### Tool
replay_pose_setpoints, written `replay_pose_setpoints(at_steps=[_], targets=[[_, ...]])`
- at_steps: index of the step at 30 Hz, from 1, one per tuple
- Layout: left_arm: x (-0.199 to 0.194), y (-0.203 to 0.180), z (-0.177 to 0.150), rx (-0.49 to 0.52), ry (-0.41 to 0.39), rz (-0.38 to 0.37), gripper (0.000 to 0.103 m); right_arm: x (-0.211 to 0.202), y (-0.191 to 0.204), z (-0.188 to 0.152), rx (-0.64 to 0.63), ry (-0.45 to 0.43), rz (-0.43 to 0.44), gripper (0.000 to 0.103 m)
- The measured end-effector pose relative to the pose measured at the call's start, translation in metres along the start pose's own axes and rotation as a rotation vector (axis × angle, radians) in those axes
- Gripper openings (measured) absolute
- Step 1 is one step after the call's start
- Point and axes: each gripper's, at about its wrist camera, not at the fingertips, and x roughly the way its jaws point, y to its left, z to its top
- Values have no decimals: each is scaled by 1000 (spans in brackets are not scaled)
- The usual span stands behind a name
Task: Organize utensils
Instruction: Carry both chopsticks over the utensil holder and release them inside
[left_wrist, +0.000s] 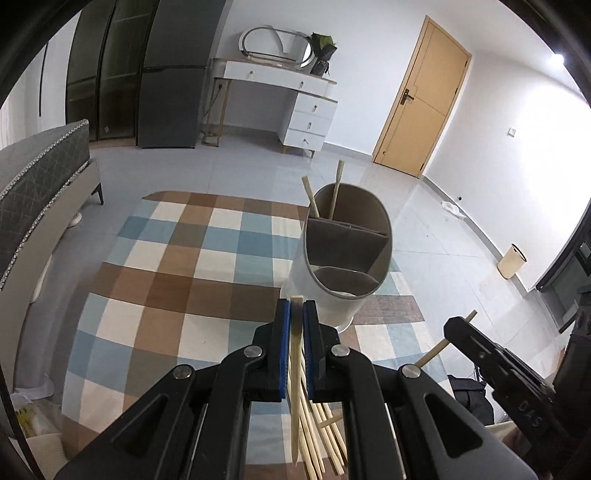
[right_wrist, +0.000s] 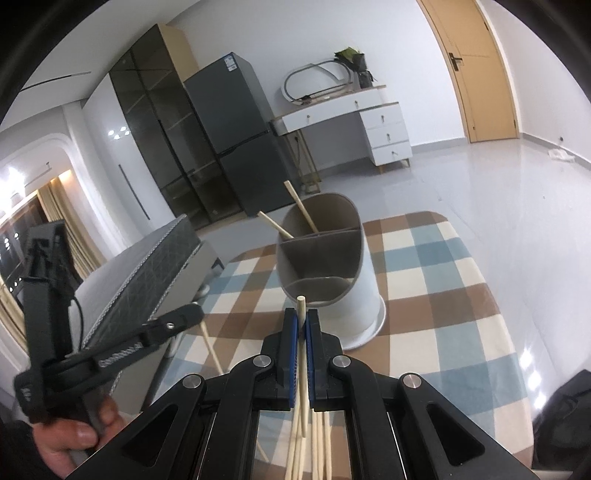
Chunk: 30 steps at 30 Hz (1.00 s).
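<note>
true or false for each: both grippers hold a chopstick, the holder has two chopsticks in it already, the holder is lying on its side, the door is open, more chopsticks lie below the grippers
1. Both grippers hold a chopstick. True: the left gripper is shut on a chopstick, and the right gripper on another chopstick.
2. The holder already has two chopsticks in it. True: two chopsticks stand in its far compartment.
3. The holder lies on its side. False: it stands upright, opening up.
4. The door is open. False: it is closed.
5. More chopsticks lie below the grippers. True: loose chopsticks show under the left gripper.
</note>
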Motion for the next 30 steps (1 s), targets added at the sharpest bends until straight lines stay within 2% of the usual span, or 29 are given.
replay_pose_setpoints(at_steps=[8,16,23,30], targets=[[-17,-8,10,9,-5,-8,2,-14,4,2,-4,-28,11,4],[-34,-21,50,1,-64,-55,2,-30,2,24,12,-77,24,4],[-42,-38,102,17,-170,-101,2,-33,2,76,-56,-128,0,4],[-32,-43,156,23,-284,-111,2,-22,9,146,-139,-186,-1,4]])
